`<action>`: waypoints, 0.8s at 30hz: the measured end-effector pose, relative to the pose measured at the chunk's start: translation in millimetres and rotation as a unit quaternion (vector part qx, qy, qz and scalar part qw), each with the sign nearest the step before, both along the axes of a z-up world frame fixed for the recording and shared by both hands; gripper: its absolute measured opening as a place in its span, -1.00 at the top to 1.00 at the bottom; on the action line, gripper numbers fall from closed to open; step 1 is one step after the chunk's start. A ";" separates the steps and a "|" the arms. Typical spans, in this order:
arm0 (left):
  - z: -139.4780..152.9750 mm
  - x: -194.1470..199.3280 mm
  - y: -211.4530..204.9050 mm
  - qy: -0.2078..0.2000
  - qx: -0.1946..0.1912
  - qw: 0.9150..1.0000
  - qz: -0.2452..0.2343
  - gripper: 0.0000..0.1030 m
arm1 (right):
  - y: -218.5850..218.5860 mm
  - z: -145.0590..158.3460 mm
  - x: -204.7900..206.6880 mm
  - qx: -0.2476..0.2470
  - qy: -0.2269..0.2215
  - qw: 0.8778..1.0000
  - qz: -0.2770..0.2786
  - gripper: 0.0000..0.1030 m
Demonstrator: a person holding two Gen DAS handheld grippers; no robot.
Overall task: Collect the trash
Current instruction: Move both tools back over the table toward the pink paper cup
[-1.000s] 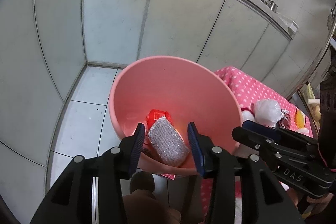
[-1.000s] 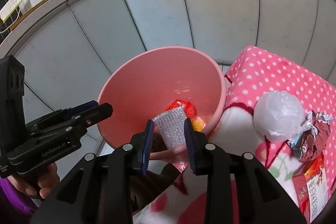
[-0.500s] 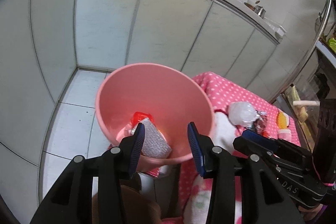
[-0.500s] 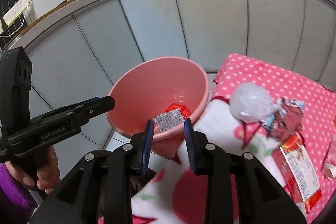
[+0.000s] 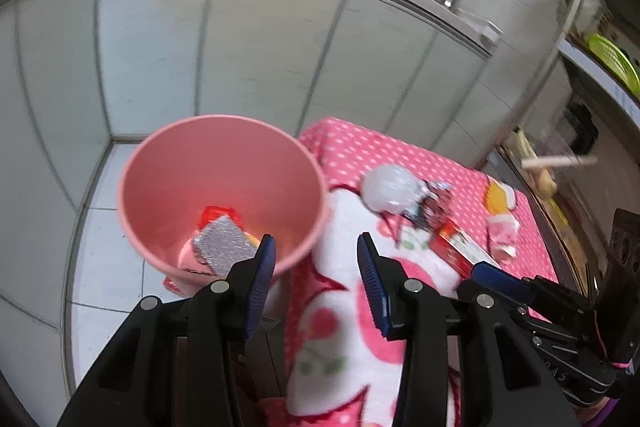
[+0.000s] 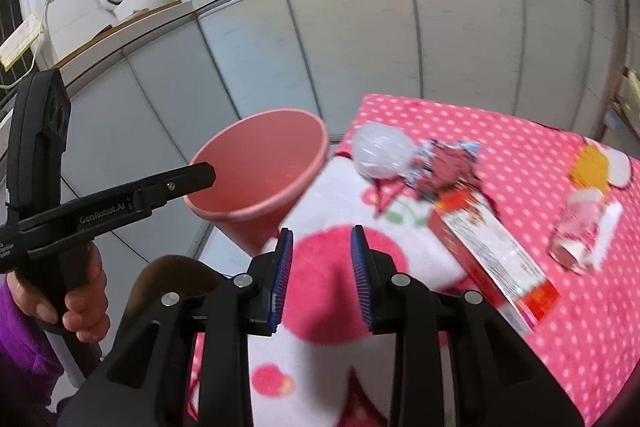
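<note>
Broadly, a pink polka-dot cloth (image 6: 500,131) was seen spread over the table, with the pink bin (image 6: 260,167) standing just beside its edge on the tiled floor. Inside the bin a silver foil packet (image 5: 224,243) and a red wrapper (image 5: 216,215) were already lodged. On the cloth, a long red carton (image 6: 492,247), a white plastic ball (image 6: 380,151), a crumpled wrapper (image 6: 448,163) touching it, and a small clear cup (image 6: 580,231) were left uncollected. Both the left gripper (image 5: 316,263) and the right gripper (image 6: 320,267) were held apart and empty. The next pickup would probably be best made by the right gripper: the carton should be approached across its narrow width, clamped firmly, and lifted clear before being carried over the rim.
</note>
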State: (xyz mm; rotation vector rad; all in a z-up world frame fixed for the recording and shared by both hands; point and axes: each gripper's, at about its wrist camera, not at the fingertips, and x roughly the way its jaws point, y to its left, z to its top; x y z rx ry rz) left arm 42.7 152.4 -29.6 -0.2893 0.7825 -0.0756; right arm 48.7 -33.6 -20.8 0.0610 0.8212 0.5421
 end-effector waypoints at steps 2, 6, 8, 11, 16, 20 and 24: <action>1.6 1.5 -12.2 0.001 0.003 1.000 -0.014 0.20 | -14.6 -1.1 -4.7 0.003 0.002 1.000 -0.014 0.41; 2.9 1.6 -38.3 0.000 0.012 0.999 -0.046 0.20 | -46.7 -3.8 -12.3 0.007 0.005 0.999 -0.046 0.41; 3.0 1.8 -50.2 -0.002 0.016 0.998 -0.059 0.20 | -61.2 -5.9 -15.4 0.005 0.003 0.998 -0.062 0.41; 2.9 2.7 -70.8 -0.006 0.026 0.996 -0.081 0.21 | -84.2 -9.3 -18.0 0.001 0.003 0.996 -0.092 0.41; 2.5 8.7 -101.7 -0.006 0.033 0.992 -0.120 0.22 | -124.2 -17.3 -18.6 0.009 0.009 0.990 -0.138 0.41; 1.5 17.5 -128.9 -0.004 0.037 0.987 -0.153 0.22 | -146.1 -22.0 -18.1 0.013 0.010 0.987 -0.163 0.41; -0.3 27.4 -160.1 -0.002 0.040 0.982 -0.185 0.21 | -161.6 -25.7 -18.3 0.012 0.007 0.984 -0.178 0.41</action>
